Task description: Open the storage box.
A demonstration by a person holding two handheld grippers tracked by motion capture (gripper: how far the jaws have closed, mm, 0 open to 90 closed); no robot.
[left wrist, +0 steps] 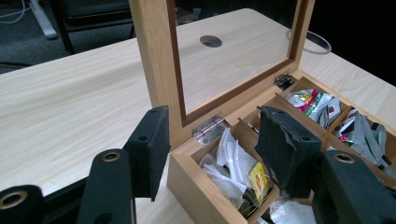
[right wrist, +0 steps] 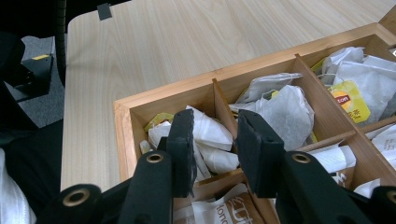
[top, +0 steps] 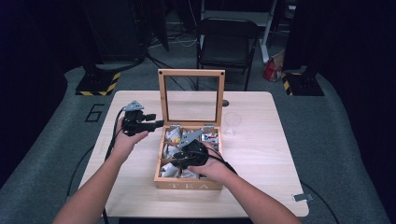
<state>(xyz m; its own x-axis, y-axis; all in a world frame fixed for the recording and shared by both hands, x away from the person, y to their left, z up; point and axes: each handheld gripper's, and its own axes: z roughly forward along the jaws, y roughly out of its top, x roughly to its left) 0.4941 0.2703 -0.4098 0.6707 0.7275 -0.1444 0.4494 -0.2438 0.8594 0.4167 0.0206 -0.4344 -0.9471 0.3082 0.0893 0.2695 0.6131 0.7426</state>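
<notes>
Hovering over the near-left compartment of the wooden tea box (top: 188, 184), the right gripper (right wrist: 215, 140) has its two black jaws parted, with a gap between the pads and nothing pinched; a white tea bag (right wrist: 210, 133) lies in the compartment just beyond the pads, apart from them. In the high view that right gripper (top: 189, 151) sits at the table's centre, over the box's near rows, its cable trailing toward five o'clock across the person's wrist. The left gripper (top: 156, 124) is held at about nine o'clock from the box, just beside the box's far-left corner, jaws pointing toward three o'clock. In its own view the left gripper (left wrist: 208, 149) has its jaws spread wide, one pad outside the box wall and the other over the far-left compartment, gripping nothing; whether either pad touches the wood I cannot tell. The box's glass-paned lid (top: 191, 73) stands upright at the box's twelve o'clock edge, on hinges (left wrist: 210, 129). Its compartments hold tea bags, among them a yellow-tagged one (left wrist: 258, 179). A clear glass (top: 232, 122) stands at two o'clock from the box on the table (top: 261, 154).
</notes>
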